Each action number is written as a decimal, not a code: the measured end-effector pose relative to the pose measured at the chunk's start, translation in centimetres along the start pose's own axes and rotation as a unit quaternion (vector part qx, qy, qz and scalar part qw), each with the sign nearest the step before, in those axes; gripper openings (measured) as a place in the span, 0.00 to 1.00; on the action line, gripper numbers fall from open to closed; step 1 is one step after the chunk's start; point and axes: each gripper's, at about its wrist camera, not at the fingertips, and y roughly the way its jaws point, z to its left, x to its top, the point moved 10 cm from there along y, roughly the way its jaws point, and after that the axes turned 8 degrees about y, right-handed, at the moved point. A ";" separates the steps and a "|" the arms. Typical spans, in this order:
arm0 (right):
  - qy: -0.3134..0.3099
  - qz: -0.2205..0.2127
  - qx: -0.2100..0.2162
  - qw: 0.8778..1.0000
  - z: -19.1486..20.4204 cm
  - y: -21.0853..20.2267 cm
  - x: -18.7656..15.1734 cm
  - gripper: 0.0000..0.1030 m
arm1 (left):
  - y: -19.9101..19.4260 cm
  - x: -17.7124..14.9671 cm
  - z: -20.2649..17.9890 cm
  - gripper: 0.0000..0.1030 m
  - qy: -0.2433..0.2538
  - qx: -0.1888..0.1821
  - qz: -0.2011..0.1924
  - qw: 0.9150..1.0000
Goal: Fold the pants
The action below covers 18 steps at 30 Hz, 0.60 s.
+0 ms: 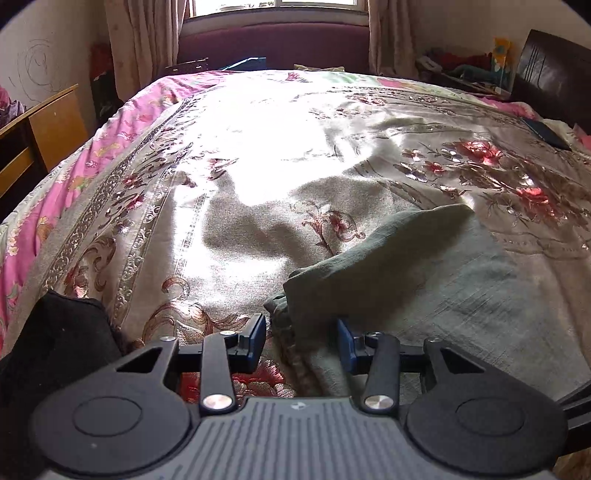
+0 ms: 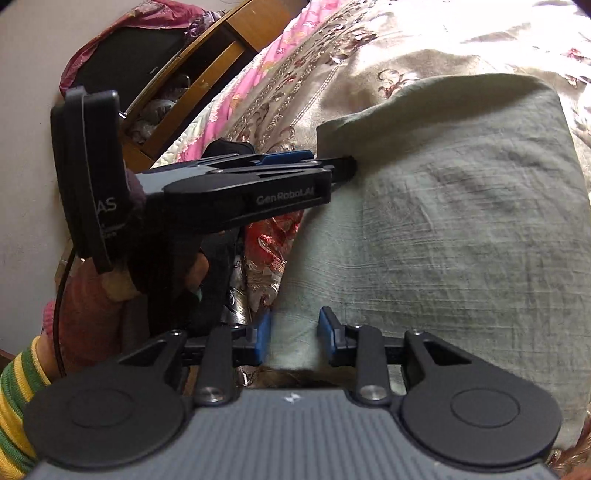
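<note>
The grey-green pants [image 2: 443, 229] lie folded in a thick wad on the floral bedspread [image 1: 258, 147]. In the left wrist view the pants [image 1: 388, 266] spread to the right, with a bunched edge running between my blue pads. My left gripper [image 1: 301, 341] is open around that bunched edge; it also shows from the side in the right wrist view [image 2: 343, 168], its tips at the pants' left edge. My right gripper [image 2: 293, 334] is open, its jaws on either side of the near edge of the pants.
A wooden desk [image 1: 48, 125] stands left of the bed. A dark headboard [image 1: 554, 74] and a dark flat object [image 1: 546, 133] are at the far right. A window with curtains [image 1: 273, 14] is beyond the bed. The person's hand [image 2: 122, 266] holds the left gripper.
</note>
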 end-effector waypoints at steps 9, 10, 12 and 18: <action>0.006 0.053 0.034 0.998 0.9 0.2 -1.7 0.40 | -3.1 -0.4 0.1 0.61 -0.016 -0.005 -0.019 1.000; 0.022 0.065 0.040 0.997 0.6 0.9 -1.8 0.40 | -2.6 -0.6 -0.2 0.61 -0.003 0.005 -0.008 1.000; 0.059 0.077 0.057 0.994 0.2 1.2 -1.9 0.40 | -1.9 -1.1 -0.4 0.62 0.006 0.017 0.009 1.000; -0.002 0.039 0.056 0.998 1.7 -2.4 -2.5 0.40 | -3.1 -1.0 -0.1 0.62 0.011 0.039 0.002 0.999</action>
